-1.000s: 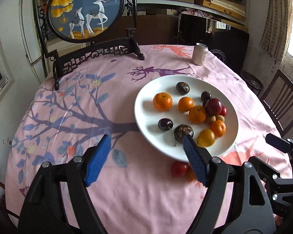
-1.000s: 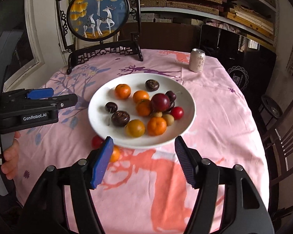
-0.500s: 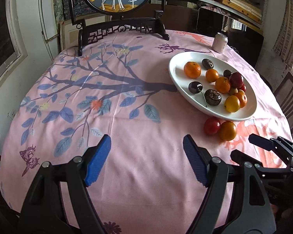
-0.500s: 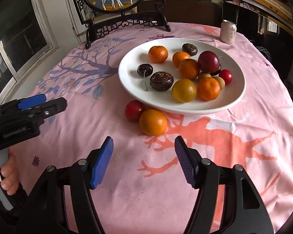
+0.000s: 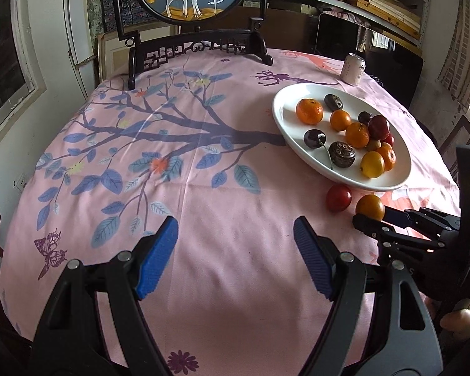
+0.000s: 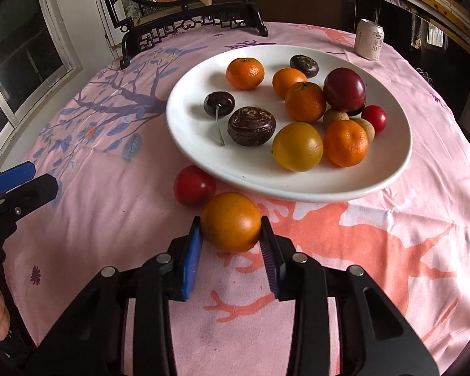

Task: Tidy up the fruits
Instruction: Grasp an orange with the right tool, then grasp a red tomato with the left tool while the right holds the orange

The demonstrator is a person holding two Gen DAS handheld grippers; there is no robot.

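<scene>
A white plate (image 6: 388, 169) on the pink tablecloth holds several fruits: oranges, a dark cherry (image 6: 219, 102), a brown passion fruit (image 6: 251, 126), a purple plum (image 6: 344, 89). A loose orange (image 6: 231, 221) lies on the cloth in front of the plate, next to a red fruit (image 6: 193, 189). My right gripper (image 6: 230, 235) has closed its blue pads onto both sides of that orange. The orange (image 5: 369, 207), the red fruit (image 5: 338, 198) and the plate (image 5: 285, 116) also show in the left wrist view. My left gripper (image 5: 235, 247) is open and empty above bare cloth, left of the fruit.
A drink can (image 6: 370, 40) stands behind the plate. A dark wooden stand with a round deer picture (image 5: 197, 44) stands at the table's far edge. A wooden chair (image 5: 463, 138) is at the right. Shelves line the back wall.
My right gripper has moved forward and down to the loose orange and closed its jaws on it. My left gripper has drawn back and to the left, still open.
</scene>
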